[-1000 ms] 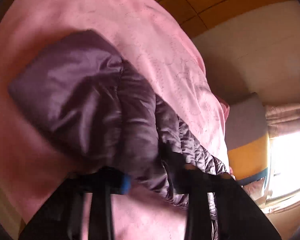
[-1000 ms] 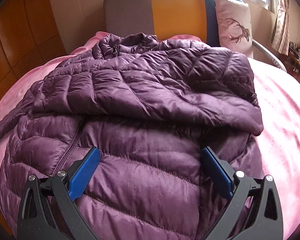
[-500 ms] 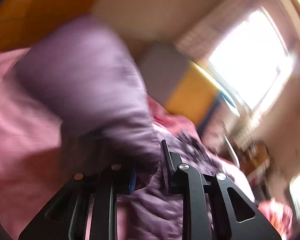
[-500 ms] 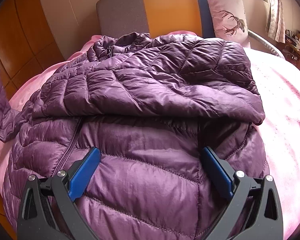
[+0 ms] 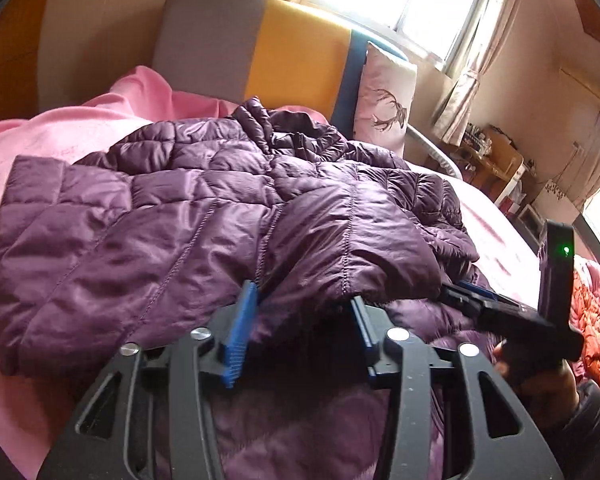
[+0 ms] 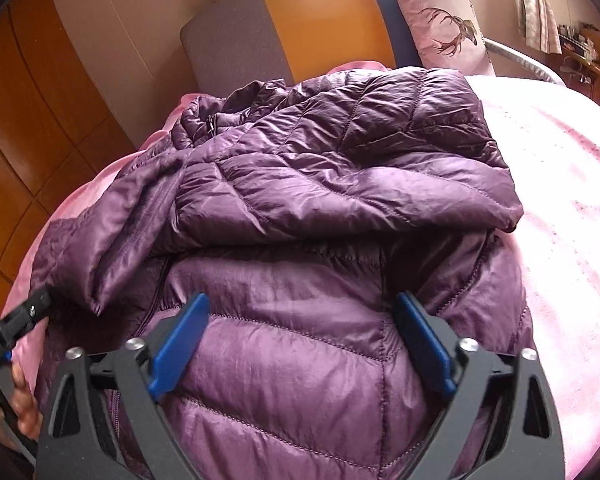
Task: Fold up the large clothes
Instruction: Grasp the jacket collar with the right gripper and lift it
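Releasing is the news here: the left tool has just been opening its jaws, and the sleeve it carried a second ago now lies draped across the jacket body, its cuff edge between the blue pads but no longer pinched. Half a second back that sleeve was still clamped and swinging in a blur over the pink bed; now it rests toward 12 o'clock of the left tool, overlapping the other sleeve already folded in.

The right tool has just been closing a little yet stands wide, its pads apart on either side of the lower jacket panel at 6 o'clock, gripping nothing that I can see. It has scarcely shifted over the second.

The jacket lies in the middle of the bed, collar toward the headboard at 12 o'clock, a deer pillow at 1 o'clock.

My reading is that both sleeves are now in, so the side folds look done. What likely remains is bringing the hem up toward the collar, and puffy quilting tends to spring open unless pressed flat.
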